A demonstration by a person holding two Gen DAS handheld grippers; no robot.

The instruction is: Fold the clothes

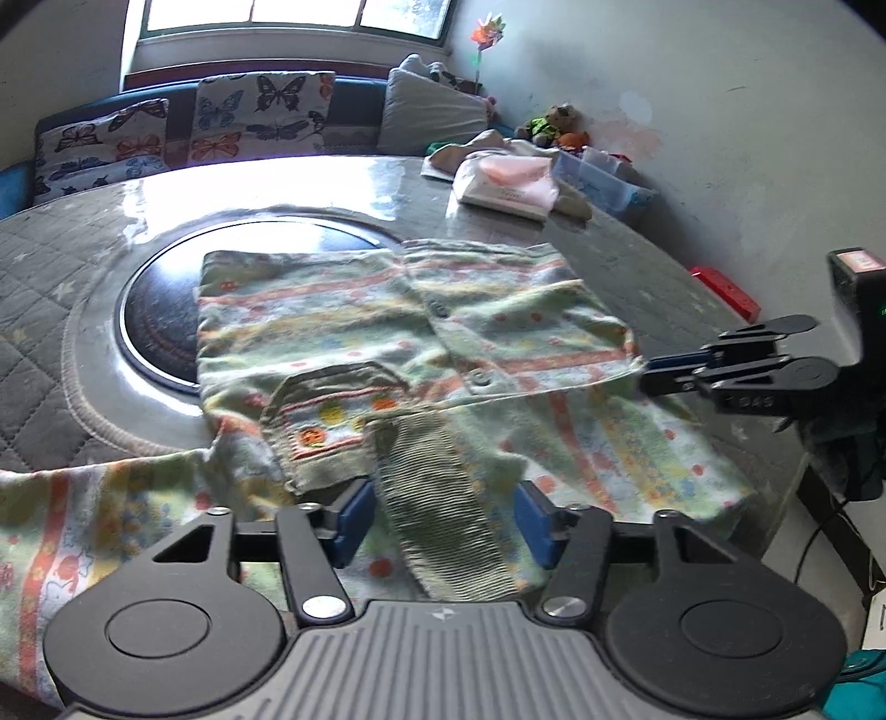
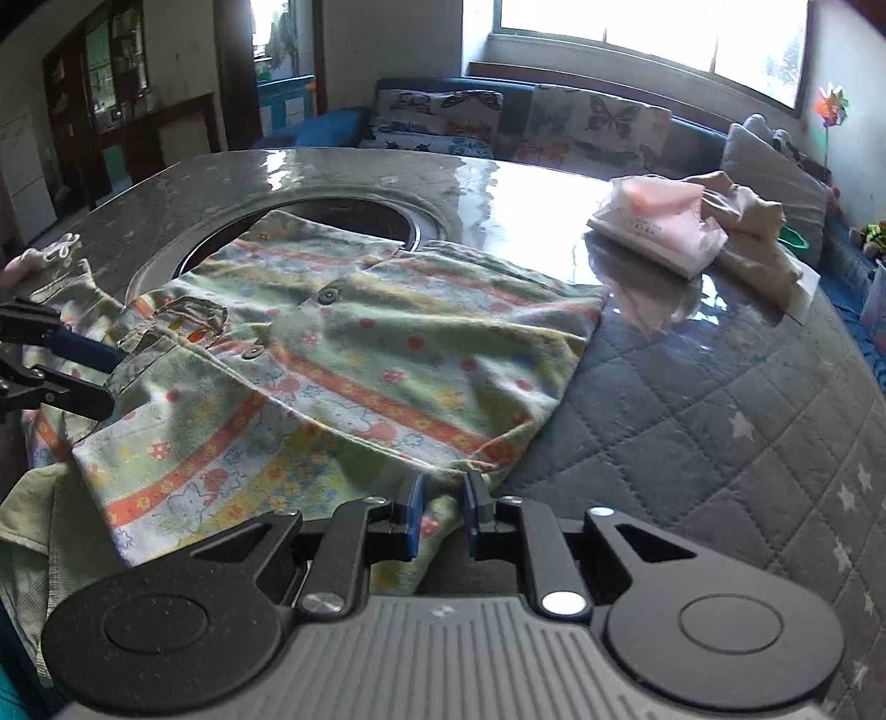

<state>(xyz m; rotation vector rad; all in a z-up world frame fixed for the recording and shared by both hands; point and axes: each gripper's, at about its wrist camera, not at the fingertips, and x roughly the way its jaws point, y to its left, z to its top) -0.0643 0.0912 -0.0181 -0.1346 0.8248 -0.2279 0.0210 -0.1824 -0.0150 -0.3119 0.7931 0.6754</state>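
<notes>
A: Two grippers on the shirt (image 1: pixel 421 332), which lies across the table (image 2: pixel 720 399), near edge?
B: yep, left gripper (image 1: pixel 443 526) spread around the cuff (image 1: pixel 443 515), right gripper (image 2: pixel 443 512) pinching the hem

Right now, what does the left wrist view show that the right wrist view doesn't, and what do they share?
Only the left wrist view: the ribbed cuff lying between the left gripper pads, which don't press it; a red box and a clear plastic bin by the wall.

Only the right wrist view: the right gripper nearly shut on the garment's hem, and dark cabinets across the room.

Both: the patterned garment spread over the table, the pink folded pile, butterfly cushions and the window.
</notes>
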